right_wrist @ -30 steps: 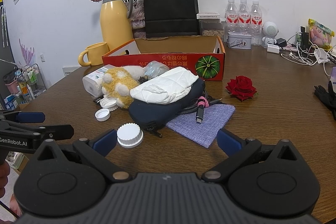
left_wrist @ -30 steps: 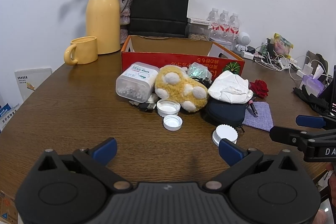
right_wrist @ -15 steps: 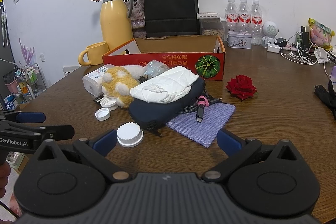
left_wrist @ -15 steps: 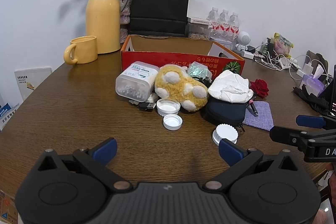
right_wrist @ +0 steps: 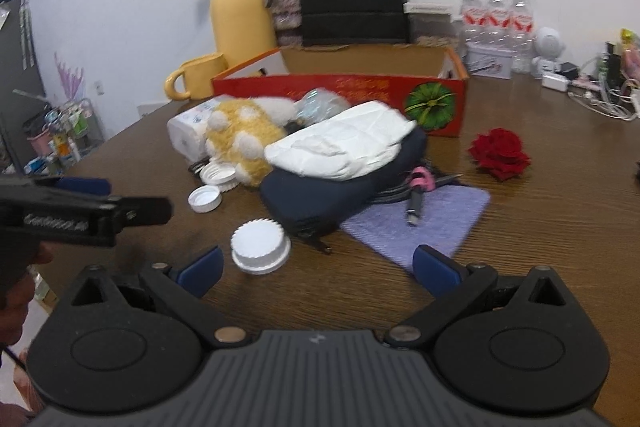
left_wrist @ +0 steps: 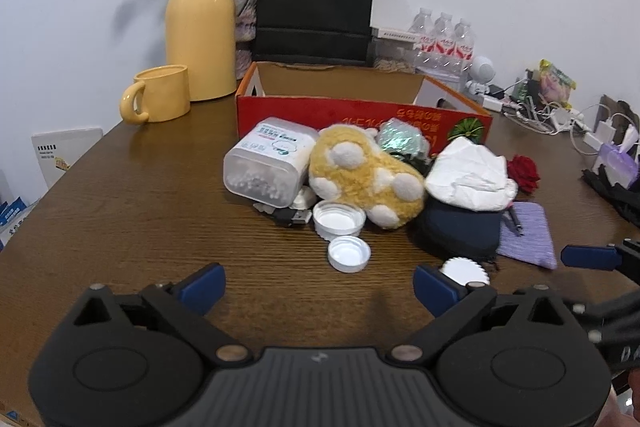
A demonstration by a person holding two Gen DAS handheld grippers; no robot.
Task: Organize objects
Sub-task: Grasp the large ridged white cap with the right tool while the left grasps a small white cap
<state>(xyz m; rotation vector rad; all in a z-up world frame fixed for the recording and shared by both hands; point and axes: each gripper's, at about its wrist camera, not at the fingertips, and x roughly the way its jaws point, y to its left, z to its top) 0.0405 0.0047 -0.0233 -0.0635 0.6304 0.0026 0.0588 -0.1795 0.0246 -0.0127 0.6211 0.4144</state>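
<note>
Right wrist view puts the ribbed white cap (right_wrist: 261,246) nearest, on the desk close to its near edge, just ahead of the right gripper (right_wrist: 318,269) and toward its left finger; the jaws stand wide apart, holding nothing. The left gripper (left_wrist: 319,288), equally spread and empty, sees that cap beside its right finger. Farther back, the pile fronts the red box (right_wrist: 360,95).

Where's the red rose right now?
The red rose lies on the table, right of the pile in both views, just beyond the purple cloth and near the red box's right corner.
</note>
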